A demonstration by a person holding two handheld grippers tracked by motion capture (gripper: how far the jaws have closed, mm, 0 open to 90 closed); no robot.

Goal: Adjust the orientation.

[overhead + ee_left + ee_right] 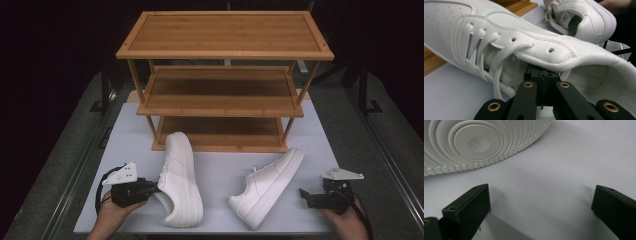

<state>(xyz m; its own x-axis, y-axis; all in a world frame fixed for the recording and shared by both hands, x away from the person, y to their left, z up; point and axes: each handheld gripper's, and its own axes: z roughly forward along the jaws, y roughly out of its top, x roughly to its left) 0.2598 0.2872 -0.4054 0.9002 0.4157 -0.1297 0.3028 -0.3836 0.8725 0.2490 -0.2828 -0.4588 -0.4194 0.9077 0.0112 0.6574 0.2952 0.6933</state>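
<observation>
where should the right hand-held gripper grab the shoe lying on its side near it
Probably the heel collar of the right sneaker. The shoe lies on its side with its sole toward the right hand-held gripper, whose jaws are open, so come around the near heel end and pinch the thin rim of the opening.

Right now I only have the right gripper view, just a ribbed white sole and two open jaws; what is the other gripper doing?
Observer: The left gripper is shut on the left sneaker's collar.
Operator: And the shoe in front of me?
Observer: The right sneaker lies tipped on its side, sole toward your right gripper, ungripped.
Operator: Anything beyond them?
Observer: A three-tier bamboo shoe rack, all shelves bare.
</observation>
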